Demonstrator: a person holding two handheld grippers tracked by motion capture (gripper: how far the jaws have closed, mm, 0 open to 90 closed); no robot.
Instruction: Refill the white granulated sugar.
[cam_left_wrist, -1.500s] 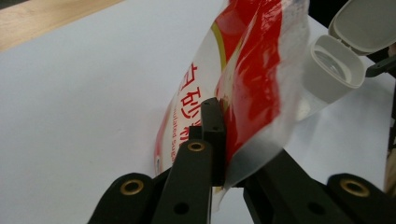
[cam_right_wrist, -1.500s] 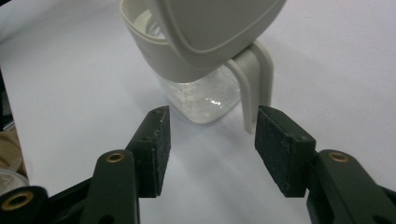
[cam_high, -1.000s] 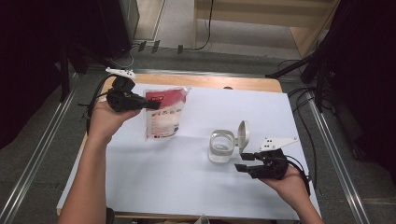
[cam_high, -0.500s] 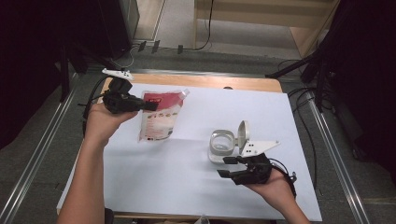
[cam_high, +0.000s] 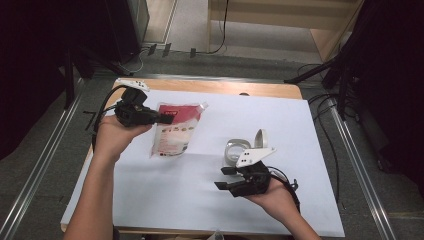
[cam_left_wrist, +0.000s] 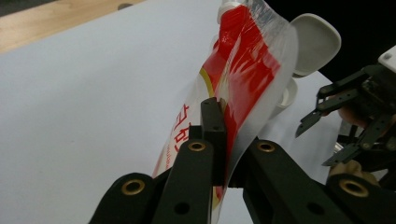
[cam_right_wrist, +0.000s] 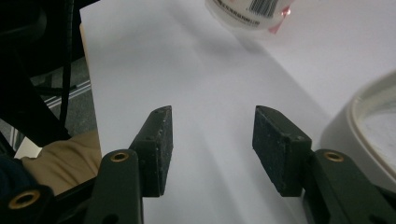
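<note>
Left tool (cam_high: 167, 119): clamped on the red pouch (cam_high: 175, 132); lift it level.
Right tool (cam_high: 223, 178): jaws apart, empty; steady the open container (cam_high: 236, 151).

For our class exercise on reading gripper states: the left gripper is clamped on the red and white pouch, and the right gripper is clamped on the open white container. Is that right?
Not quite. The left gripper is indeed clamped on the red and white pouch, but the right gripper holds nothing: the right gripper view shows its fingers apart over bare white paper, with the open white container off to one side.
</note>
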